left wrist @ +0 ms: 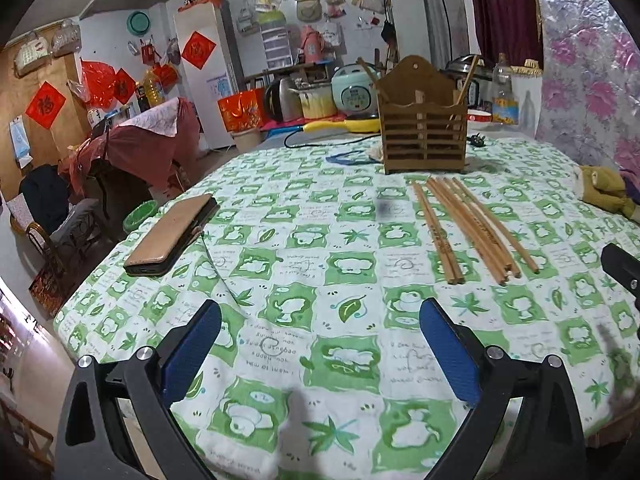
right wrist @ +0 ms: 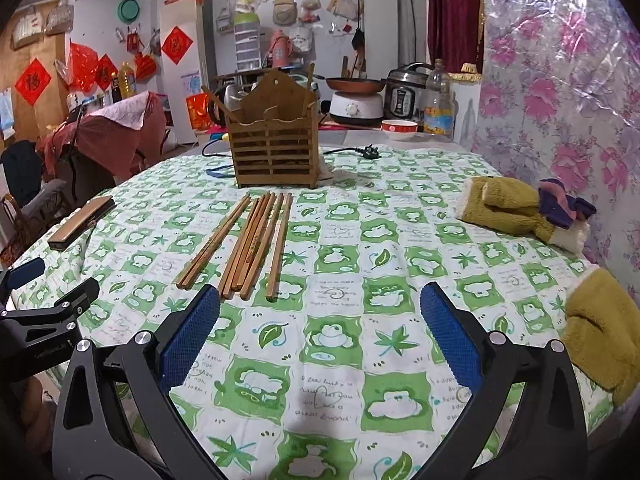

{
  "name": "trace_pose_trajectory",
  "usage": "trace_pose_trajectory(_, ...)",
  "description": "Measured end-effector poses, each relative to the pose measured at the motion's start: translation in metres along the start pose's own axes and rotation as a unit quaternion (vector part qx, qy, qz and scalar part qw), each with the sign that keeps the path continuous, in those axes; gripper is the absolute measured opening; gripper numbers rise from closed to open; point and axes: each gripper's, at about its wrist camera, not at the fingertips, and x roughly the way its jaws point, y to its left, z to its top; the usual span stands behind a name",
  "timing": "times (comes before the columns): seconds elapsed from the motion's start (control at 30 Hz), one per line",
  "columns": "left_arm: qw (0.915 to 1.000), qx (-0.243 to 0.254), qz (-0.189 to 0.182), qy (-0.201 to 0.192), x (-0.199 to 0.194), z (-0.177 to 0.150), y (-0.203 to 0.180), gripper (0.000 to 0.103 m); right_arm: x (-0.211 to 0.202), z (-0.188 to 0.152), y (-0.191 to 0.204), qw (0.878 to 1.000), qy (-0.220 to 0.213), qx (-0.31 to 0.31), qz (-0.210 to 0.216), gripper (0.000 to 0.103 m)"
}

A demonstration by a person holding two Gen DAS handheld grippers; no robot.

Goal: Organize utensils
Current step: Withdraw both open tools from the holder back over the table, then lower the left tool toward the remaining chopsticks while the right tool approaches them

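Neither claw has picked anything up; the sorting looks to be at its start. The left claw (left wrist: 320,340) hangs spread wide and empty over the near part of the table (left wrist: 288,240), and the right claw (right wrist: 320,324) is likewise spread wide and empty, its left pad just short of the near ends of the chopsticks (right wrist: 248,240).

The chopsticks lie loose in a rough fan on the cloth, toward the middle of the table, their far ends pointing at the holder (right wrist: 276,148), which stands upright nearer the far edge. A couple of sticks already lean in the holder, one at each end; how many is hard to tell.

A phone (left wrist: 170,236) lies near the left edge and mittens (right wrist: 516,206) near the right edge, both well apart from the sticks.

The step in hand seems to be the reach for the first stick. The right claw is the nearer one; it would need to shift left, drop low over the near ends, and pinch one or two sticks. They lie flat and close together, so separating one cleanly may be fiddly.
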Motion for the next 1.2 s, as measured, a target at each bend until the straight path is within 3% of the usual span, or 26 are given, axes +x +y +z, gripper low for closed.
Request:
trace_pose_trajectory(0.3,0.9976,-0.001,-0.041,0.057,0.030,0.007,0.003,0.097,0.009,0.004,0.000,1.000,0.008,-0.012,-0.002,0.097)
trace_pose_trajectory(0.63,0.9907,0.039,-0.086,0.098,0.056,0.021,-0.029,0.097,0.023,0.006,-0.015,1.000,0.028,0.008,0.004,0.097)
trace_pose_trajectory(0.8,0.9881,0.068,-0.081,0.112,0.071,0.023,-0.046,0.097,0.034,0.007,-0.023,0.999,0.042,0.025,0.012,0.097)
trace_pose_trajectory(0.87,0.9836,0.068,-0.104,0.131,0.077,0.025,-0.047,0.097,0.037,0.008,-0.026,0.999,0.044,0.028,0.013,0.097)
trace_pose_trajectory(1.0,0.9794,0.071,-0.114,0.151,0.083,0.029,-0.049,0.097,0.041,0.009,-0.025,0.998,0.049,0.028,0.015,0.097)
trace_pose_trajectory(1.2,0.9767,0.071,-0.102,0.175,0.096,0.038,-0.046,0.098,0.044,0.014,-0.024,0.998,0.053,0.026,0.021,0.097)
